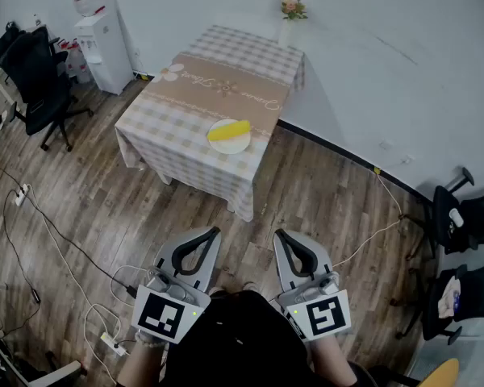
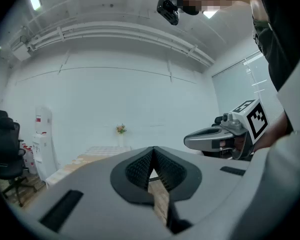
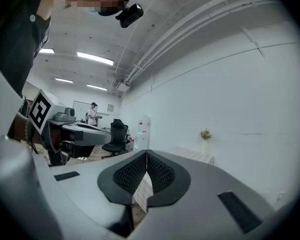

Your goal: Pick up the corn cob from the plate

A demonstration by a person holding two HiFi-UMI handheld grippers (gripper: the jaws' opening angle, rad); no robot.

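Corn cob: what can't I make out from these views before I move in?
- Corn cob, head view: too small to show its ends, or whether it touches the plate rim.
- Left gripper view: table low and far; cob and plate not discernible, partly behind the left gripper body.
- Right gripper view: same; only the table's far part shows above the right gripper.
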